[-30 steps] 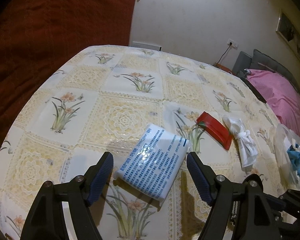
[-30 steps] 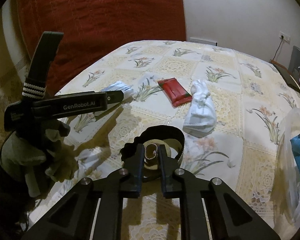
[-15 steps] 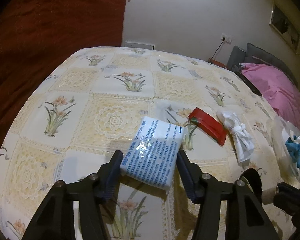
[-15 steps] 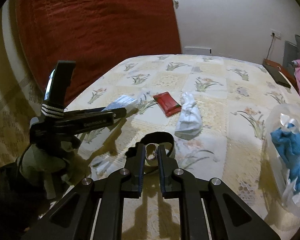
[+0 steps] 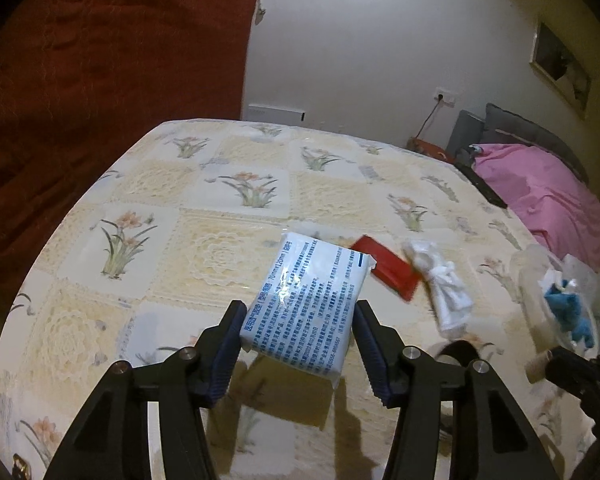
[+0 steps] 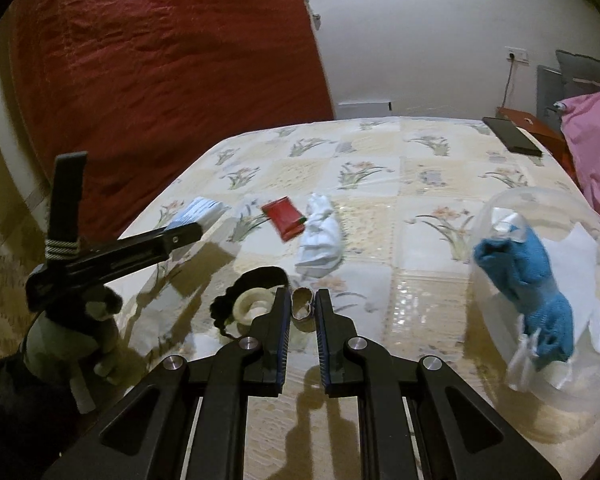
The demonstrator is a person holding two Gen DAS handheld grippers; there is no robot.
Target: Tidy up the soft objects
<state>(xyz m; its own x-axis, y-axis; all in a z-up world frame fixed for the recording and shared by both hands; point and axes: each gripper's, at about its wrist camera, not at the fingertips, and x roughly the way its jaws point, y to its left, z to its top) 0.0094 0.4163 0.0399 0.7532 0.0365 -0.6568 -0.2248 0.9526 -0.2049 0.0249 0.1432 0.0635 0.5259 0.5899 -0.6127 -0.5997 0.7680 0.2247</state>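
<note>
My left gripper is shut on a white packet with blue print and holds it tilted just above the floral tablecloth. In the right wrist view this left gripper and its packet show at the left. My right gripper is shut on a small beige roll, beside a black ring with a tape roll. A red packet and a knotted white cloth lie mid-table. A clear container at the right holds a blue cloth.
A black phone lies near the table's far right edge. Pink bedding sits beyond the right side. A dark red curtain hangs past the left edge. In the left wrist view the right gripper is low at the right.
My left gripper closed on the white packet and raised it off the table. My right gripper, still shut on the beige roll, lifted it away from the black ring towards the right.
</note>
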